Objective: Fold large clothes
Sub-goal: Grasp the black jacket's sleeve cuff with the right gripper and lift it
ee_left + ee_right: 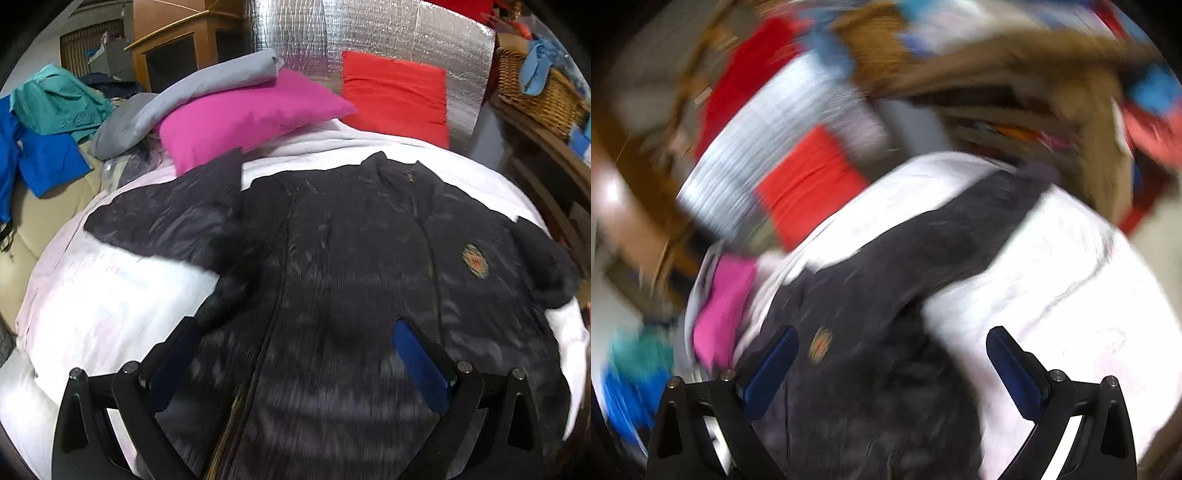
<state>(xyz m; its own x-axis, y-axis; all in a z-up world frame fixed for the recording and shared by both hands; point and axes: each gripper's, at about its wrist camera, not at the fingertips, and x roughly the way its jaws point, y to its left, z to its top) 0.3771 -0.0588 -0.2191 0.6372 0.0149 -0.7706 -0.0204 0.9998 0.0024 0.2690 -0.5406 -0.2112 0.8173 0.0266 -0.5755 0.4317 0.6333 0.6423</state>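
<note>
Fingers (421, 365) of both my grippers apart over black jacket (351, 258); pink pillow (243, 118), red pillow (395, 96) beyond collar; jacket lengthwise, collar away.

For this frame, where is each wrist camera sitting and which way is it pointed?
Left wrist: above the lower front of the dark jacket, looking up the bed toward the pink pillow and red pillow; only the open left gripper shows.
Right wrist: heavily blurred, over the jacket's badge side, facing its outstretched sleeve and the white sheet; only the open right gripper shows.
Shared: jacket, badge, both pillows, sheet.
</note>
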